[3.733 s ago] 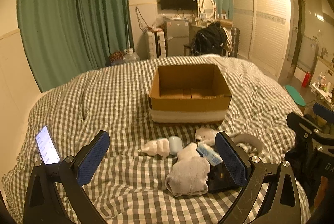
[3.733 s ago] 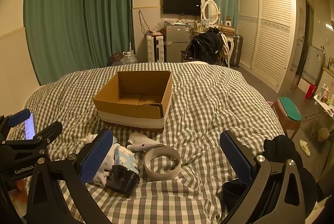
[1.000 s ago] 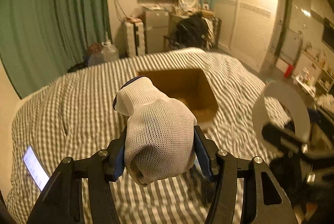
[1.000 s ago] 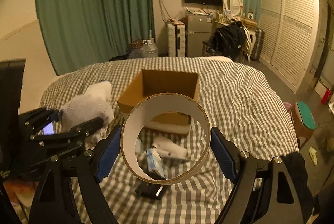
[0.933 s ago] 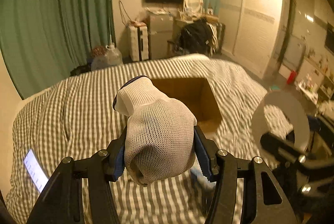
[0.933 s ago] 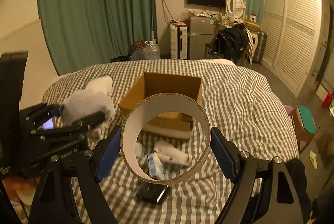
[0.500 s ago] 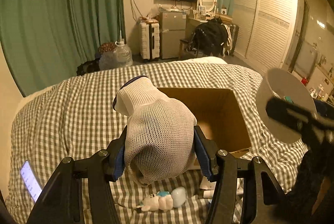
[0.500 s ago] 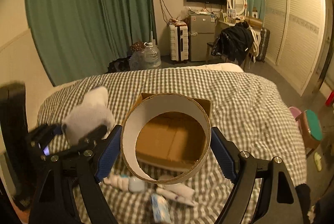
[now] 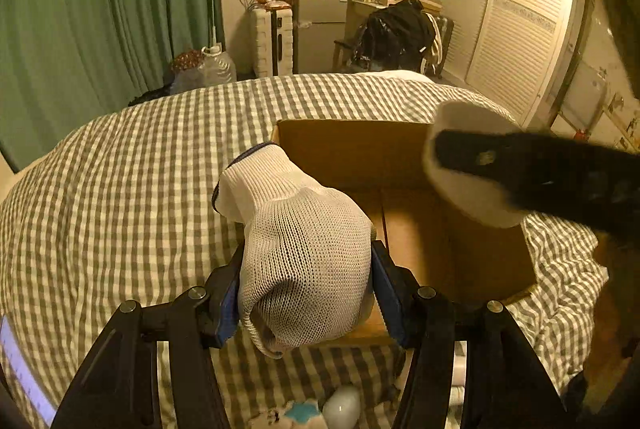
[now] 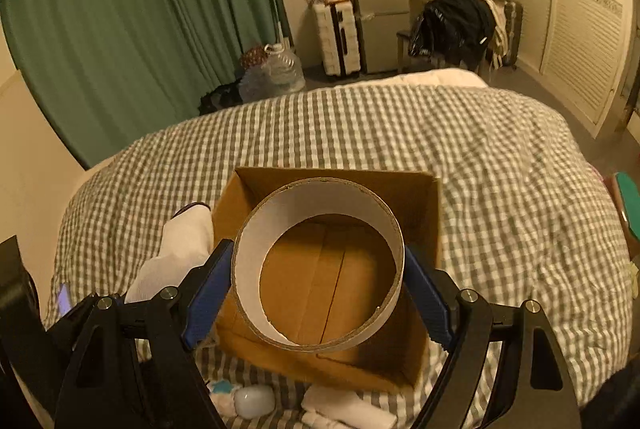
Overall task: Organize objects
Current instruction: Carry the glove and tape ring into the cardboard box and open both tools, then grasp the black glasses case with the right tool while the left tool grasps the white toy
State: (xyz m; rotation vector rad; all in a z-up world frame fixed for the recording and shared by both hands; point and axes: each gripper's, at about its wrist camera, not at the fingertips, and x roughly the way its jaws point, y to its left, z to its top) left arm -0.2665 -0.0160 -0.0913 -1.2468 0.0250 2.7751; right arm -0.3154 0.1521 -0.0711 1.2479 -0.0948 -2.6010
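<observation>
We have both loads up over the cardboard box (image 10: pixel 332 269), which sits in the middle of the checked bedcover (image 10: pixel 500 189), and as far as we can see nothing lies inside it yet: its brown floor shows bare through the ring. Our left gripper (image 9: pixel 306 289) is clamped on the rolled white knit glove (image 9: pixel 296 253), the pads pressing its sides, and it hangs at the box's near left corner. Our right gripper (image 10: pixel 318 281) stands wide, its blue pads squeezing the cardboard ring (image 10: pixel 318 269) from both sides, right above the box opening.

So we judge the work as barely begun: two things lifted, neither let go. What is left is to drop these two in, then fetch the rest. On the cover just this side of the box we can make out a small pale bottle (image 10: pixel 254 401) and some white cloth (image 10: pixel 348 411); anything else nearer us is hidden behind the grippers
</observation>
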